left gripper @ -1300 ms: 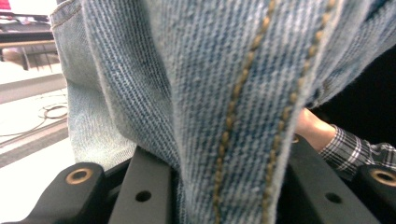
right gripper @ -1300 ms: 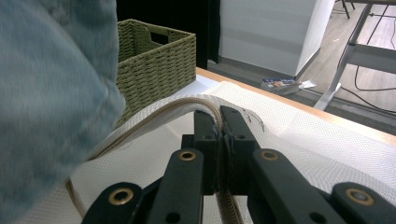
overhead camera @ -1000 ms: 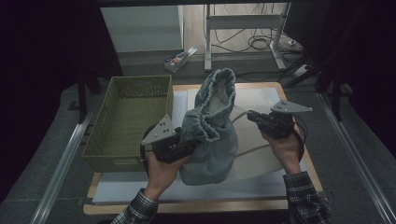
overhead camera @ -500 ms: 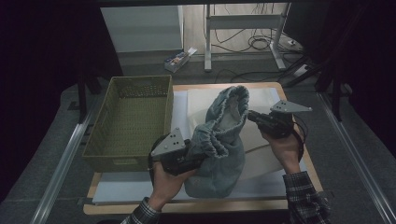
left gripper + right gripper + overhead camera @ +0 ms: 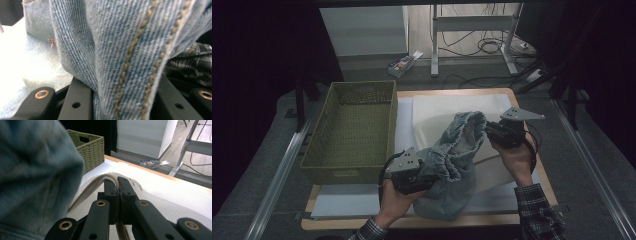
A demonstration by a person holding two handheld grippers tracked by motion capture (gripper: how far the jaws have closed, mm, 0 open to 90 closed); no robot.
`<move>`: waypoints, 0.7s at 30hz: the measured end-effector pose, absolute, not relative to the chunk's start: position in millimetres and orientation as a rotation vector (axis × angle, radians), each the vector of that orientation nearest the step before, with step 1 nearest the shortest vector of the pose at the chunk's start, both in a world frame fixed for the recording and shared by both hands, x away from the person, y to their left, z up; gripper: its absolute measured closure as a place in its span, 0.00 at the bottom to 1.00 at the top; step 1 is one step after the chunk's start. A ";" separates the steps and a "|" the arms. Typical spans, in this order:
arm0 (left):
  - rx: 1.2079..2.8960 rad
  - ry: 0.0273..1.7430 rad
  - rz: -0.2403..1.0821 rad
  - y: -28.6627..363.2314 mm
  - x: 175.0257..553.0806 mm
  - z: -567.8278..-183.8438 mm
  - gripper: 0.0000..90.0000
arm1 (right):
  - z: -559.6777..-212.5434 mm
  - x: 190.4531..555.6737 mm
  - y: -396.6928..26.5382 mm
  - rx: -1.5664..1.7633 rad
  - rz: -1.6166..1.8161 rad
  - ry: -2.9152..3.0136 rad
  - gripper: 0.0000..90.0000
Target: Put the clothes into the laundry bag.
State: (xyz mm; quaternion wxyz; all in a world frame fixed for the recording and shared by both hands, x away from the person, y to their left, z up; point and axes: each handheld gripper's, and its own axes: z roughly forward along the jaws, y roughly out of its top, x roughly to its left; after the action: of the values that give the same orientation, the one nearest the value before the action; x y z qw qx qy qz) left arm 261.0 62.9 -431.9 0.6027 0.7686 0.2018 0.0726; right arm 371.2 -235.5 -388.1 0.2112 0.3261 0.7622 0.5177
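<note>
Starting at the left, the woven basket (image 5: 352, 130) sits beside the white mesh bag (image 5: 447, 107), nothing visible inside it. The left gripper (image 5: 429, 172) has its jaws part-open, clamped on a thick seamed fold of the denim garment (image 5: 452, 160), which lies bunched on top of the bag, not in it. The right gripper (image 5: 118, 185) is pinched tight on the bag's zip edge, lifting it. Judgement: mouth held up, stuffing barely begun.

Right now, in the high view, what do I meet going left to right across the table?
Woven basket → left tool, shut on the denim garment → right tool, shut on the edge of the white mesh bag.
</note>
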 end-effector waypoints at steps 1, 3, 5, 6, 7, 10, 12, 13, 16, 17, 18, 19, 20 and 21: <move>1.789 0.467 0.164 62.9 261.2 -434.1 0.78 | -388.0 371.1 -235.3 0.906 1.438 2.117 0.95; 1.805 0.473 0.152 62.8 261.5 -438.9 0.78 | -387.8 370.9 -235.3 0.904 1.435 2.118 0.95; 1.825 0.481 0.143 63.3 261.7 -444.5 0.78 | -387.8 370.8 -235.4 0.903 1.436 2.115 0.95; 1.834 0.483 0.136 63.5 261.9 -447.1 0.78 | -387.7 370.7 -235.4 0.903 1.437 2.114 0.95; 1.842 0.487 0.136 63.6 261.8 -449.5 0.78 | -387.7 370.6 -235.4 0.903 1.439 2.113 0.95; 1.864 0.491 0.125 64.1 261.7 -455.4 0.78 | -386.9 369.9 -234.8 0.903 1.443 2.108 0.95; 1.873 0.497 0.108 64.1 261.9 -459.1 0.78 | -386.3 369.2 -234.2 0.902 1.452 2.107 0.95; 1.880 0.496 0.105 64.1 262.0 -460.3 0.78 | -385.8 368.7 -233.9 0.901 1.455 2.105 0.95; 1.906 0.501 0.088 62.6 262.2 -466.4 0.78 | -384.8 367.9 -233.6 0.902 1.455 2.106 0.95; 1.915 0.502 0.084 61.9 262.3 -468.3 0.78 | -384.6 367.7 -233.5 0.902 1.456 2.105 0.95; 1.924 0.502 0.079 61.1 262.7 -469.9 0.78 | -384.4 367.7 -233.4 0.900 1.457 2.104 0.95; 1.931 0.505 0.074 60.2 263.0 -471.1 0.78 | -384.3 367.6 -233.4 0.899 1.460 2.105 0.95; 1.937 0.507 0.063 59.4 263.6 -472.1 0.78 | -384.3 367.5 -233.3 0.899 1.463 2.103 0.95; 1.939 0.509 0.054 58.5 264.0 -473.2 0.78 | -384.1 367.4 -233.2 0.899 1.465 2.103 0.95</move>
State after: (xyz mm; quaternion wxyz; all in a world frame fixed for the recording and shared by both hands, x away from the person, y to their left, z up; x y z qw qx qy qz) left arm 264.0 58.5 -473.2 0.5379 0.8151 0.2140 0.0229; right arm 367.4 -233.2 -384.1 0.2113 0.3236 0.7568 0.5272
